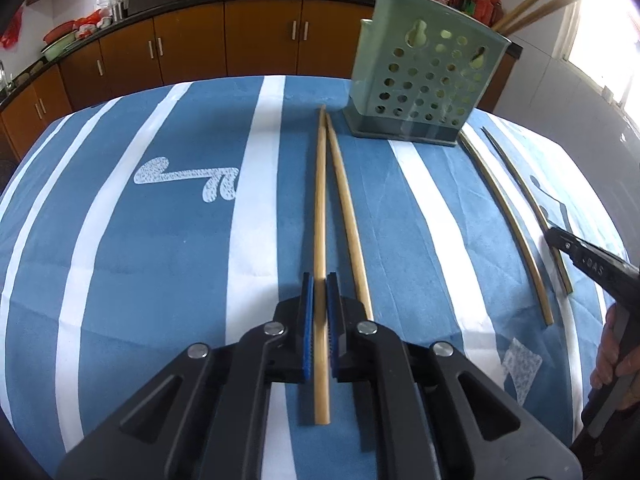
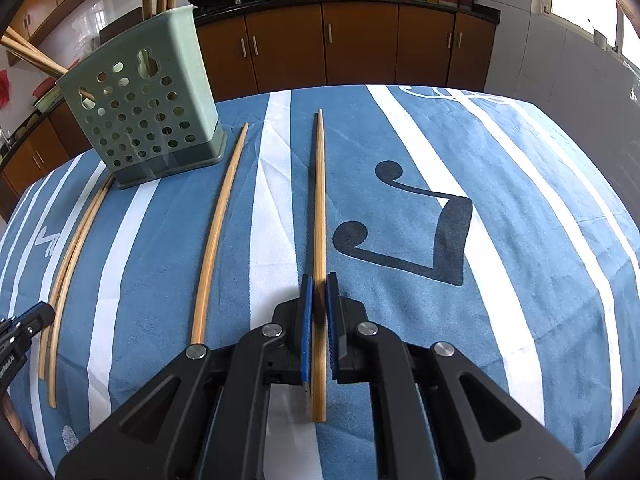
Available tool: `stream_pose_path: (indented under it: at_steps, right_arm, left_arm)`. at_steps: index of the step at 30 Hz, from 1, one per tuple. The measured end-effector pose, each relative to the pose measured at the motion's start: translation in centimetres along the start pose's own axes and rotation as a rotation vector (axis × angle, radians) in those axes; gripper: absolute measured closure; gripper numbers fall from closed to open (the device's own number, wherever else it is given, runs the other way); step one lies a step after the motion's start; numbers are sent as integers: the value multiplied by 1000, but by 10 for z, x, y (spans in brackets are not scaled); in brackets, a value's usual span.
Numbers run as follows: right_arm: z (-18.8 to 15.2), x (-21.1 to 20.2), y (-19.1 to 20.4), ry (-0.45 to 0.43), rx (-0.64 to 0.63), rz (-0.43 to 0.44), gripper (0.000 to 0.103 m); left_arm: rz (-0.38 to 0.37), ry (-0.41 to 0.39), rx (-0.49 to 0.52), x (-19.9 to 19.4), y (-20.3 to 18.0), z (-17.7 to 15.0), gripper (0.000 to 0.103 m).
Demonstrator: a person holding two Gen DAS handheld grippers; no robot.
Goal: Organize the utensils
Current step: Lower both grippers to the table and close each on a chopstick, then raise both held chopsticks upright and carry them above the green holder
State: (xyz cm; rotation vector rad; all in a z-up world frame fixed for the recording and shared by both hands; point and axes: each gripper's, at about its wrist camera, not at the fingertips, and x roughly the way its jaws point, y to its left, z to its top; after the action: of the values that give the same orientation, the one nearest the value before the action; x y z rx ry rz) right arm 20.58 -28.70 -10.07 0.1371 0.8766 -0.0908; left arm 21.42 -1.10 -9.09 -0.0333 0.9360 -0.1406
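Observation:
Four bamboo chopsticks lie on a blue and white striped cloth. In the left wrist view, my left gripper [image 1: 319, 280] is shut on the left chopstick [image 1: 319, 208] of a pair; its partner [image 1: 347, 204] lies just to the right. A green perforated utensil holder [image 1: 424, 80] stands beyond, with several chopsticks in it. In the right wrist view, my right gripper [image 2: 319, 280] is shut on the rightmost chopstick [image 2: 319, 200]. Another chopstick [image 2: 218, 232] lies to its left, and the holder [image 2: 140, 108] stands at the back left.
The table's cloth [image 2: 460, 288] drops off at the far and side edges. Brown kitchen cabinets [image 2: 360, 44] and a black counter with woks stand behind. The right gripper shows in the left wrist view [image 1: 584, 260], and the left gripper's tip in the right wrist view [image 2: 28, 320].

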Motion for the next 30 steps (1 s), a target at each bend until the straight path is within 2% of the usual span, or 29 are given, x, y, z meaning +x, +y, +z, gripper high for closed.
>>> stream_pose_path:
  at_steps: [5,10,15,21,30]
  right_arm:
    - [1,1,3,-19,-40,6,95]
    - [5,5,-5,-32,-15,-3,96]
    - [6,5,-5,-32,-22,-12,95]
    - [6,4,-3,-32,-34,-26,95]
    - [6,4,-3,-32,-29,-20,95]
  left_arm:
    - [40,-11,-58,3,22,7,95]
    - [57,-26,-101,2,47,9,95]
    - [81,-51,-65,3,44,7,94]
    - [40,-54,-99,3,49,6,94]
    - [48,-55,-93,3,48,6,94]
